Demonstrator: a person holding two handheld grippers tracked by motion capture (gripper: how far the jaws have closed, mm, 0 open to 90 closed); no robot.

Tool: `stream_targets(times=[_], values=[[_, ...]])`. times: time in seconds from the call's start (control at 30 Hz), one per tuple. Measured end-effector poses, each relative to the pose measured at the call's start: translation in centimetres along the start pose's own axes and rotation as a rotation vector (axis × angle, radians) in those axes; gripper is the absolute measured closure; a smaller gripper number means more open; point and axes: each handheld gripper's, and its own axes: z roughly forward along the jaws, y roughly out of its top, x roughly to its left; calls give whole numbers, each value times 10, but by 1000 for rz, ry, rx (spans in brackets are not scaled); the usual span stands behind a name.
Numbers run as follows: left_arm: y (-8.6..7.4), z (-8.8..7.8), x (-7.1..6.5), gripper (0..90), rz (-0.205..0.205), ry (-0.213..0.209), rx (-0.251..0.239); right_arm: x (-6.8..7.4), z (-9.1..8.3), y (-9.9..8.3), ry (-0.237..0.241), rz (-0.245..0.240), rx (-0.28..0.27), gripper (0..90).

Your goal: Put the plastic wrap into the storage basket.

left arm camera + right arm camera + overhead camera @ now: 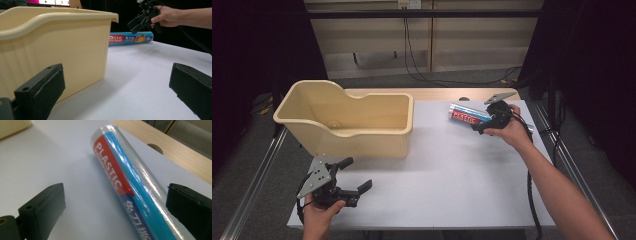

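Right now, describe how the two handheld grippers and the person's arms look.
Both the left gripper and right gripper are black with blocky flat jaws, each topped by a grey three-cornered plate. A black cable trails from the right one. The forearms are bare, with no sleeves visible.

Wrap roll (468,115) right of bin (357,131)

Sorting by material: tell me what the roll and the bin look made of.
Plastic wrap roll: a printed tube under glossy clear film, judging by the bright glare streaks; its core is hidden. Bin: seemingly moulded cream plastic, smooth semi-matte, with a rolled rim and ribbed walls.
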Motion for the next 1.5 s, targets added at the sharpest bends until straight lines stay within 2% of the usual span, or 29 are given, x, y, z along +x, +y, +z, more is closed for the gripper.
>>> stream_targets(times=[0.07,0.2,0.23,0.43,0.5,0.57,0.7,0.73,0.83,0.93,1.23,1.27,1.5], values=[[0,1,0,0,-3,-6,1,-6,4,1,-12,-8,44,25],[-1,1,1,0,2,-8,10,-15,10,0,-22,5,84,29],[-1,1,0,0,-3,-7,10,-20,13,-1,-34,-3,110,31],[-3,2,2,0,1,-10,22,-29,19,0,-35,-8,147,34],[-3,2,2,0,-1,-11,23,-35,23,1,-63,-28,181,38],[-4,3,3,0,-1,-11,25,-39,26,1,-56,-16,189,43],[-5,3,4,0,-2,-12,30,-42,31,-1,-58,-31,218,50],[-5,3,5,0,0,-12,33,-44,33,-3,-48,-36,249,78],[-6,2,6,0,0,-10,35,-45,35,-3,-47,-42,262,89],[-6,2,6,0,-5,-5,35,-45,38,-1,-25,-63,286,145],[-7,2,6,0,-5,-6,41,-41,44,-2,-26,-97,323,138],[-7,2,6,0,-6,-6,41,-41,44,-3,-27,-122,330,147],[-6,2,5,0,2,-8,44,-41,43,-5,-8,-190,386,196]])
